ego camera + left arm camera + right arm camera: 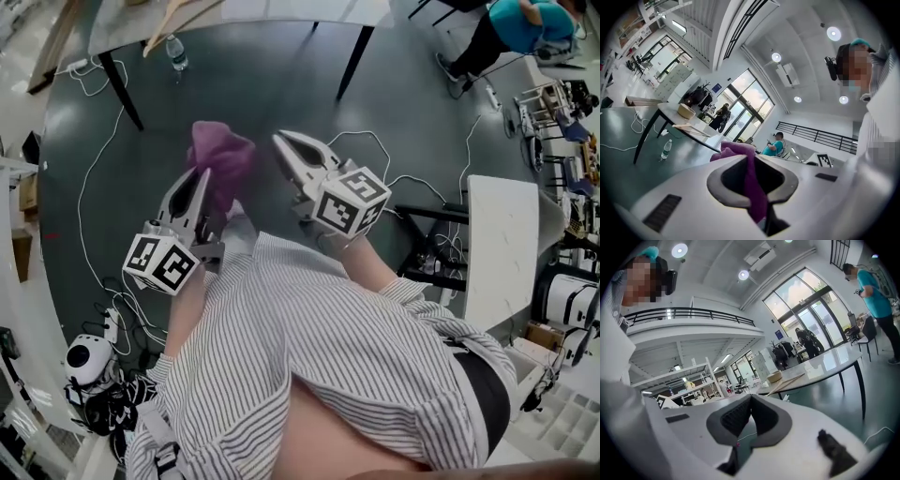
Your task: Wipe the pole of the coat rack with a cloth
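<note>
A purple cloth (222,157) is pinched in my left gripper (201,174), which is shut on it; the cloth bunches up beyond the tips. In the left gripper view the cloth (753,185) hangs down between the closed jaws of the left gripper (749,155). Just right of the cloth, my right gripper (281,139) is shut with nothing between its jaws; in its own view the right gripper (751,398) shows the tips touching. Both grippers are held in front of my striped shirt above the dark floor. No coat rack pole is recognisable in any view.
A table on black legs (354,58) stands ahead, with wooden bars (178,19) on its top and a water bottle (175,52) on the floor below. White cables (86,187) trail over the floor at left. A white table (502,246) is at right. A person in teal (525,23) stands far right.
</note>
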Demonstrator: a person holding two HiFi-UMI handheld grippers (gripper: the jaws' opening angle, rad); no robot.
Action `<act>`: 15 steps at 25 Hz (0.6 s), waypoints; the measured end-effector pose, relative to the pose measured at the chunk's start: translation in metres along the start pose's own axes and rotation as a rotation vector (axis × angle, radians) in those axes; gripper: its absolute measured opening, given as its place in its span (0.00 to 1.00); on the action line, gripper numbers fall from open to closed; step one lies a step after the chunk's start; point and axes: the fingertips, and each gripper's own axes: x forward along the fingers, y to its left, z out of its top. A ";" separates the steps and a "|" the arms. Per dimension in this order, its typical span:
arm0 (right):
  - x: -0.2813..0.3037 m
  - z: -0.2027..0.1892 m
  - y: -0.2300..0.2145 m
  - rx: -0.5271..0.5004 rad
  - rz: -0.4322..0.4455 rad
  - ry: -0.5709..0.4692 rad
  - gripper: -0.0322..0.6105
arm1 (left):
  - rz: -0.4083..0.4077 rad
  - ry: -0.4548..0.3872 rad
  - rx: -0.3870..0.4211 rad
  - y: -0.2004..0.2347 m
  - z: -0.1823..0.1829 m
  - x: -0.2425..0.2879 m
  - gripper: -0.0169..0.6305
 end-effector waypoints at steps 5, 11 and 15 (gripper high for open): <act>0.060 0.038 -0.019 -0.033 -0.038 -0.039 0.07 | -0.075 0.004 0.028 0.032 0.047 0.045 0.10; 0.103 0.050 -0.035 -0.033 -0.075 -0.041 0.07 | -0.092 0.041 0.003 0.068 0.069 0.072 0.10; 0.114 0.055 -0.060 -0.019 -0.119 -0.038 0.07 | -0.090 0.046 -0.025 0.086 0.074 0.088 0.10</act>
